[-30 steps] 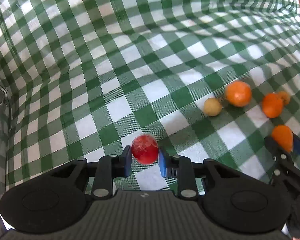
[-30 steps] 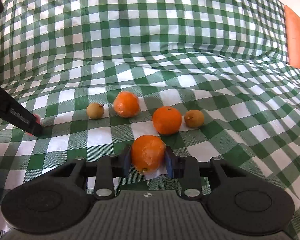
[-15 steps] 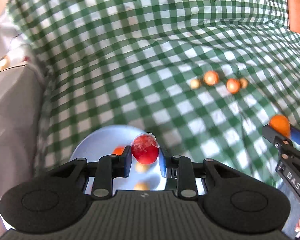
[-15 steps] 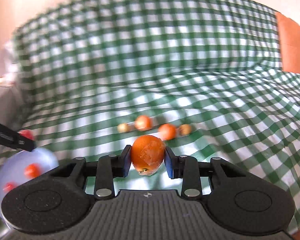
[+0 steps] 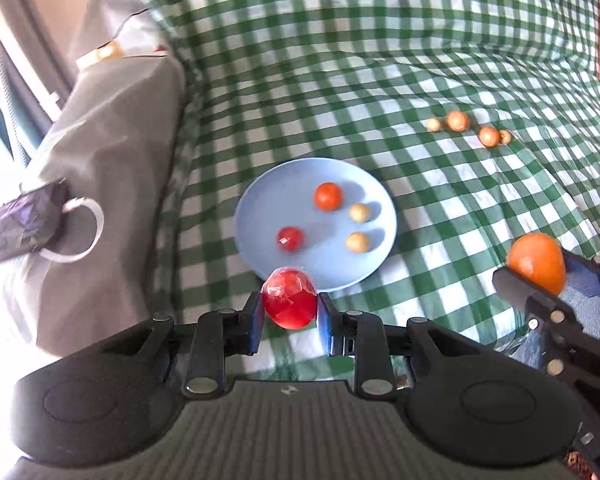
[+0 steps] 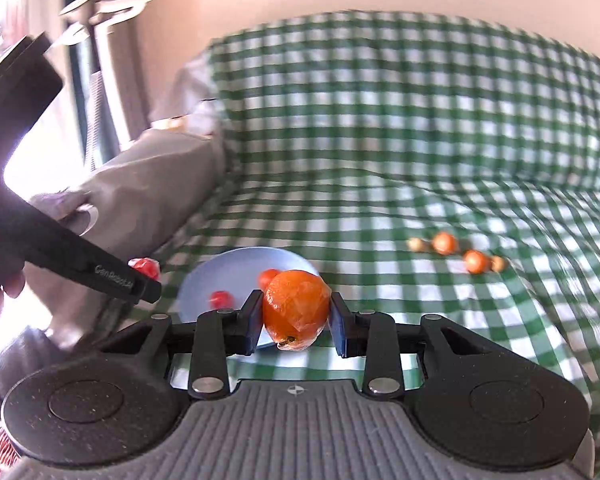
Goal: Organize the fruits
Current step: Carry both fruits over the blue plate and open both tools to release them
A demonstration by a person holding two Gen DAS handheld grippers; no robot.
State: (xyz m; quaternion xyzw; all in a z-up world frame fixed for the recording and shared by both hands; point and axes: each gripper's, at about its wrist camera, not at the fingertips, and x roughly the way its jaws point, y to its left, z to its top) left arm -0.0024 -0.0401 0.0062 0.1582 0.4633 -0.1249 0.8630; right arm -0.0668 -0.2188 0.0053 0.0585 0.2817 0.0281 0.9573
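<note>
My left gripper [image 5: 290, 312] is shut on a red round fruit [image 5: 289, 303] and hangs just short of the near rim of a light blue plate [image 5: 260, 208]. On the plate lie an orange fruit [image 5: 328, 196], a small red fruit [image 5: 290, 239] and two pale yellow ones [image 5: 359, 213]. My right gripper [image 6: 296, 318] is shut on a tangerine [image 6: 296, 310]; it shows at the right of the left wrist view [image 5: 536, 264]. In the right wrist view the plate [image 6: 204, 280] lies just beyond the tangerine, and the left gripper [image 6: 142, 276] reaches in from the left.
Several loose fruits, two orange [image 5: 457, 121] and two pale, lie in a row on the green checked cloth [image 5: 340, 60] to the far right. A grey cover [image 5: 112, 152] with a white ring [image 5: 80, 232] borders the cloth on the left.
Both grippers have risen and drawn back to the left with their fruits. The blue plate has come into full view ahead, and the loose fruits look smaller and farther away.
</note>
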